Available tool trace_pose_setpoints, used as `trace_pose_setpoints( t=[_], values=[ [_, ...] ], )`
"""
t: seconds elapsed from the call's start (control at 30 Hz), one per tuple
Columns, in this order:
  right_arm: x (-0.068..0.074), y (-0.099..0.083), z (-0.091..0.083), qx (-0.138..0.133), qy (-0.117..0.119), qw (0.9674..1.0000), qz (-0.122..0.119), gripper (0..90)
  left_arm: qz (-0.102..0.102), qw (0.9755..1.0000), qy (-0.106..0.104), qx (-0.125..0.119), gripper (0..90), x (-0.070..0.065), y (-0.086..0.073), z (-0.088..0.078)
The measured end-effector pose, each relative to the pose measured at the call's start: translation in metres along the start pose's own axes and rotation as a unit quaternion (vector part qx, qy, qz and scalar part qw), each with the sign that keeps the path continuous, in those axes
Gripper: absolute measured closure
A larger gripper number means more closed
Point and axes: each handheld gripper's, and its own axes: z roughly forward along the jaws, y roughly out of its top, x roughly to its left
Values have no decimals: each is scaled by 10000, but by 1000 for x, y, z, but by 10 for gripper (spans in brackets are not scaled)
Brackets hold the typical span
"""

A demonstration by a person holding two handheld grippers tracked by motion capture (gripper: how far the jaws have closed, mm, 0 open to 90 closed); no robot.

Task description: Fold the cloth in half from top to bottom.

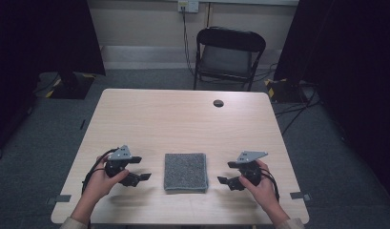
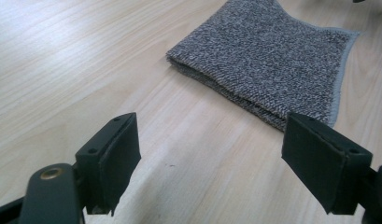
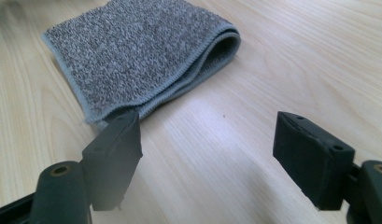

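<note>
**A:** Jaws of our left gripper (image 2: 211, 168) stand wide apart, holding nothing, low over bare table (image 2: 62, 70). What lies beyond them?

**B:** Beyond them lies the folded grey towel (image 2: 268, 51), flat on the wood with its layered edge toward us. Our right gripper (image 3: 221, 163) is likewise spread wide and empty; its left pad sits just beside the towel's (image 3: 132, 51) hemmed corner, though we cannot tell whether it touches.

**A:** From above?

**B:** From above, the towel (image 1: 185, 171) rests near the front edge, between the left gripper (image 1: 135, 177) and the right gripper (image 1: 229, 181).

**A:** What could go wrong?

**B:** We judge three risks. A pad may catch one layer alone, so the fold opens unevenly. A low jaw may push the cloth along the smooth wood instead of gripping it. Unequal pulls from our two sides may bunch or skew it.
</note>
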Motion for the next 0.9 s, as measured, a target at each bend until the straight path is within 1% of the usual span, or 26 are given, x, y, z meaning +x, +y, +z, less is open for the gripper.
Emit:
trace_pose_setpoints(
  t=[0.17,0.33,0.4,0.67,0.9],
  values=[
    [-4,-5,-8,15,-47,10000,39,232,-33,10000,55,-49,190,3,-1,-5],
    [-8,-9,-15,-40,-91,9999,97,232,-41,10000,67,-57,190,5,-3,-6],
    [-10,-11,-17,-54,-121,9998,116,232,-74,9999,73,-64,189,7,-5,-7],
    [-14,-18,-23,-28,-168,9997,177,233,-93,9999,112,-44,188,10,-8,-9],
    [-17,-22,-29,-88,-203,9995,206,234,-109,9998,166,-50,188,13,-10,-14]
  ],
)
